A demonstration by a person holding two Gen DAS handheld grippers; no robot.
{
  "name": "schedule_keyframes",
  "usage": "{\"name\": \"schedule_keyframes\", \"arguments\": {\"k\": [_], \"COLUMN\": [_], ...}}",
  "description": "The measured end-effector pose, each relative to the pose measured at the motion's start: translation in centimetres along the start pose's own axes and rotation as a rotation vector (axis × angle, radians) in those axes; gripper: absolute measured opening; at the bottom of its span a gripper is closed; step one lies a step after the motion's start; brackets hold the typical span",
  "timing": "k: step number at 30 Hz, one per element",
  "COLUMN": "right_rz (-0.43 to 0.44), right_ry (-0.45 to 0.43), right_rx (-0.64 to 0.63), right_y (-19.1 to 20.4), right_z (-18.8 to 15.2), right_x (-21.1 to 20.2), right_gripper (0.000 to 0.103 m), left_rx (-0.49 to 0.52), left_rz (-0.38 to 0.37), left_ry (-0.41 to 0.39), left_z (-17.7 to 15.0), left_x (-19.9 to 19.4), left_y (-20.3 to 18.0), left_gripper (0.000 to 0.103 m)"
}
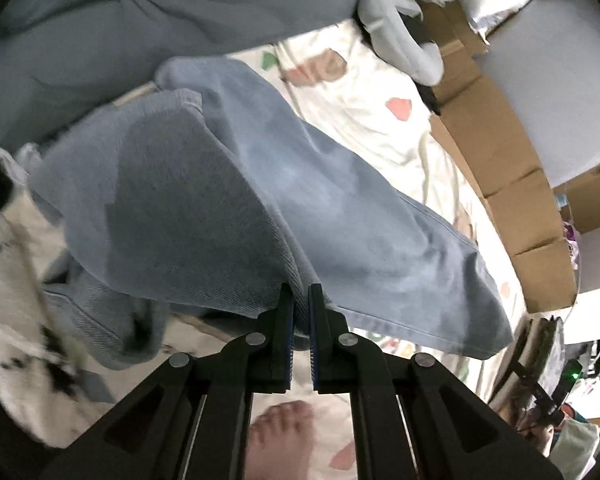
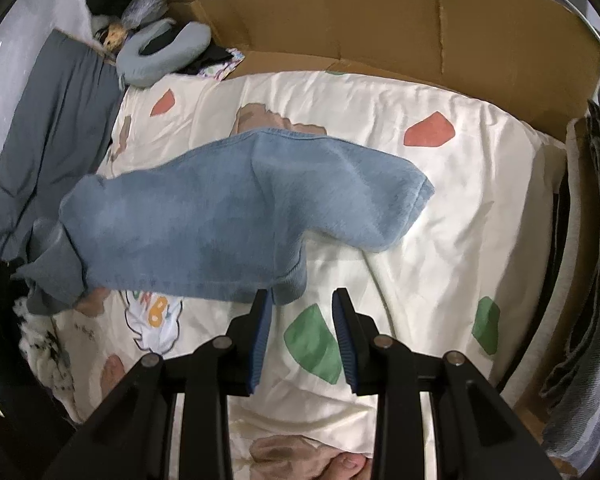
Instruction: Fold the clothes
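From the left wrist, I am seeing my left gripper clamping its jaws tight on a fold of the blue garment, which is hanging and draping away from the jaws toward 12 o'clock over the patterned bed sheet. The bite is looking thin to me: only an edge of cloth is sitting between the pads, so a quick pull could be slipping it free. A spotted black-and-white fabric is lying at 9 o'clock, close enough that I am risking dragging it along. A bare foot is showing at 6 o'clock under the gripper, and the trailing hem could be catching on it.

From the right wrist, my right gripper is hovering with its jaws part open and nothing between them; the garment's ribbed corner is sitting just beside the left pad, at about 11 o'clock, not inside the gap. The garment is stretching from there toward 9 o'clock, lifted off the sheet at that end. If I am closing now, I am likely pinching air or grabbing the sheet beneath. One sleeve is splaying toward 2 o'clock and could be folding crookedly. The cardboard along 12 o'clock is standing well clear.
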State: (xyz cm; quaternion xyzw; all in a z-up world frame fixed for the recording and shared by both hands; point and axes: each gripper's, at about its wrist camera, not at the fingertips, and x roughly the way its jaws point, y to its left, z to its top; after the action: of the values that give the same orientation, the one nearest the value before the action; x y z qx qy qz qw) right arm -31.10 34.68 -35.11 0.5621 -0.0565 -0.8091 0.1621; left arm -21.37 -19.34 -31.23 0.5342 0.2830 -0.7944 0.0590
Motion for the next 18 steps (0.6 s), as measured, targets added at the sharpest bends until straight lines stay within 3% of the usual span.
{"name": "schedule_keyframes", "arguments": {"k": [5,8,11,13,14,15,18], "right_rz": [0.003,0.003,0.006,0.005,0.004,0.003,0.003], "right_ry": [0.030,0.043,0.051,0.056,0.060,0.062,0.066], "right_rx": [-0.023,-0.049,-0.066,-0.068,-0.069,-0.069,-0.074], "right_y": [0.8,1.5,2.1,2.3,2.3,2.4,2.5], "right_z": [-0.3,-0.6,-0.8,-0.8,-0.9,-0.9,-0.9], "right_x": [0.7,1.2,1.5,1.7,1.8,2.0,2.1], "right_gripper": [0.029,0.029,0.029,0.029,0.029,0.029,0.029], "left_rx": [0.000,-0.002,-0.007,-0.011,-0.005,-0.002,-0.011], "left_rz": [-0.037,-0.023,-0.015,-0.017,-0.001,0.010,0.022], "left_ry": [0.028,0.071,0.102,0.105,0.105,0.099,0.052], "left_z": [-1.6,-2.2,-2.6,-2.7,-2.7,-2.6,-2.3], "left_x": [3.2,4.6,4.8,4.2,3.8,3.4,1.1], "left_y": [-0.7,-0.7,-0.3,-0.1,0.0,0.0,0.7], "left_gripper": [0.005,0.006,0.012,0.027,0.044,0.053,0.054]}}
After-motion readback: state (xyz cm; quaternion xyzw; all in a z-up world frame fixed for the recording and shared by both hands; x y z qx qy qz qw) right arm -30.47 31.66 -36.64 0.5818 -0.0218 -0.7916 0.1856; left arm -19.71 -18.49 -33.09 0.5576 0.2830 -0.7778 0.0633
